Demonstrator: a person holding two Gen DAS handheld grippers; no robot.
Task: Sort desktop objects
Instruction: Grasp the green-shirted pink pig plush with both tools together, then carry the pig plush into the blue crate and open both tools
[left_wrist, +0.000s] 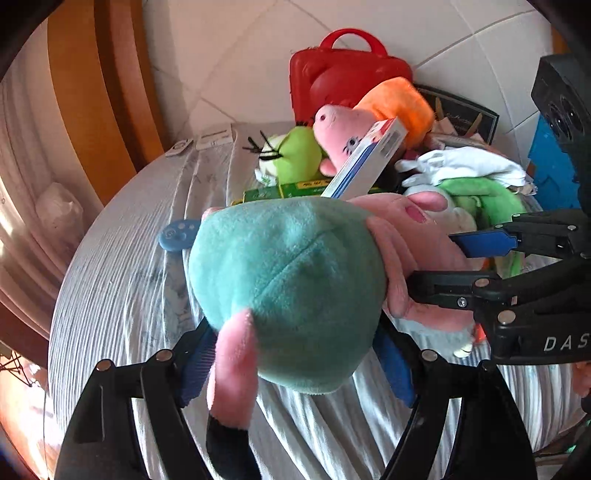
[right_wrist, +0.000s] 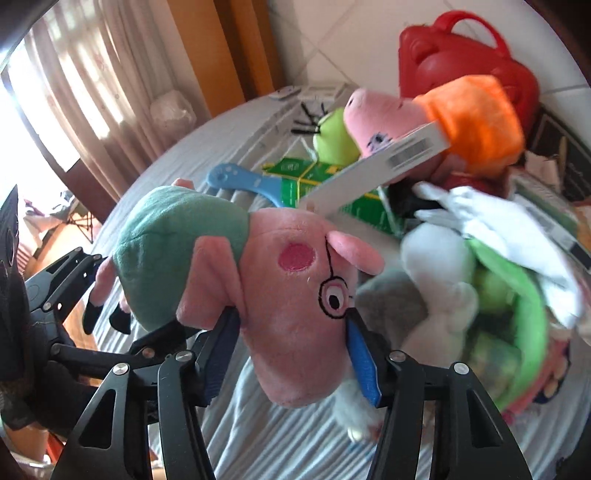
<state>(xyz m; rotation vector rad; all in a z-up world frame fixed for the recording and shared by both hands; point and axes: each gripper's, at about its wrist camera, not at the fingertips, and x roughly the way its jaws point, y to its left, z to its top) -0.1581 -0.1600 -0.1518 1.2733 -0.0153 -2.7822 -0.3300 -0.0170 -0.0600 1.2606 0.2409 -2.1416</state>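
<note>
A pink pig plush in a teal shirt (left_wrist: 288, 288) is held above the striped cloth by both grippers. My left gripper (left_wrist: 295, 362) is shut on its teal body. My right gripper (right_wrist: 291, 339) is shut on its pink head with glasses (right_wrist: 295, 280); it also shows in the left wrist view (left_wrist: 461, 266) at the right. Behind lies a pile: a pig plush in orange (left_wrist: 369, 122), a green bird plush (left_wrist: 291, 155), a white and blue box (left_wrist: 369, 158), a green box (left_wrist: 280, 190) and a green and white plush (left_wrist: 480, 199).
A red plastic case (left_wrist: 343, 74) stands against the tiled wall. A blue plastic paddle (right_wrist: 240, 181) lies on the striped cloth (left_wrist: 122, 280). White cloth (right_wrist: 491, 221) tops the pile. Remotes (left_wrist: 199, 142) lie at the far edge. Curtains (right_wrist: 92, 92) hang at the left.
</note>
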